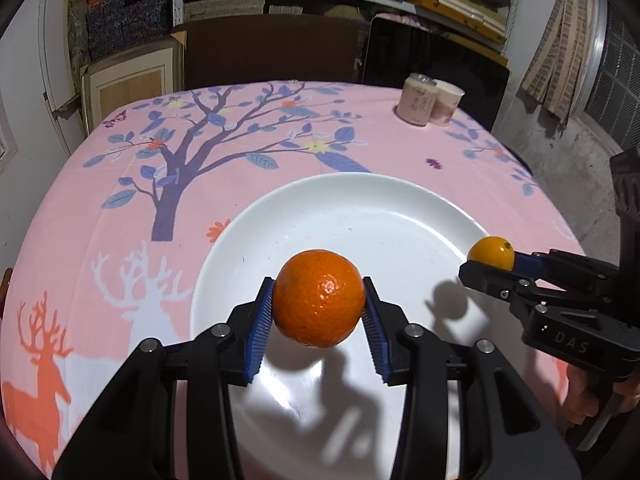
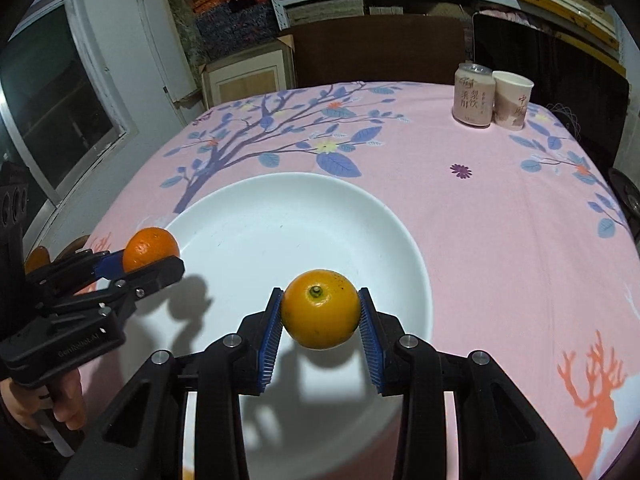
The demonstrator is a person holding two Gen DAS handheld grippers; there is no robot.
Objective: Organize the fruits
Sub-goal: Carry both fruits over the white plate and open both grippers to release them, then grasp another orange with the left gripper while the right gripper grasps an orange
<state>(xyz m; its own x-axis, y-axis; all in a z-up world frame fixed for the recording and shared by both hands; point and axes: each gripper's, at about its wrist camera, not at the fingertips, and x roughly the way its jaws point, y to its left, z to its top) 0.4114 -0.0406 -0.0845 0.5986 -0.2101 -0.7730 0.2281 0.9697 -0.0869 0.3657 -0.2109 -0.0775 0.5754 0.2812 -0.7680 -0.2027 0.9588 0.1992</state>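
My left gripper (image 1: 319,304) is shut on a deep orange mandarin (image 1: 319,298) and holds it above the near part of a white plate (image 1: 360,208). My right gripper (image 2: 320,314) is shut on a yellow-orange citrus fruit (image 2: 320,314) with a green stem end, above the same plate (image 2: 280,216). In the left wrist view the right gripper (image 1: 490,260) comes in from the right with its fruit (image 1: 491,252) over the plate's right rim. In the right wrist view the left gripper (image 2: 154,262) holds the mandarin (image 2: 150,248) by the plate's left rim.
A pink tablecloth (image 1: 120,200) with tree and deer prints covers the table. A drink can (image 2: 472,94) and a paper cup (image 2: 512,98) stand at the far right. A dark chair back (image 1: 272,48) and shelves stand behind the table.
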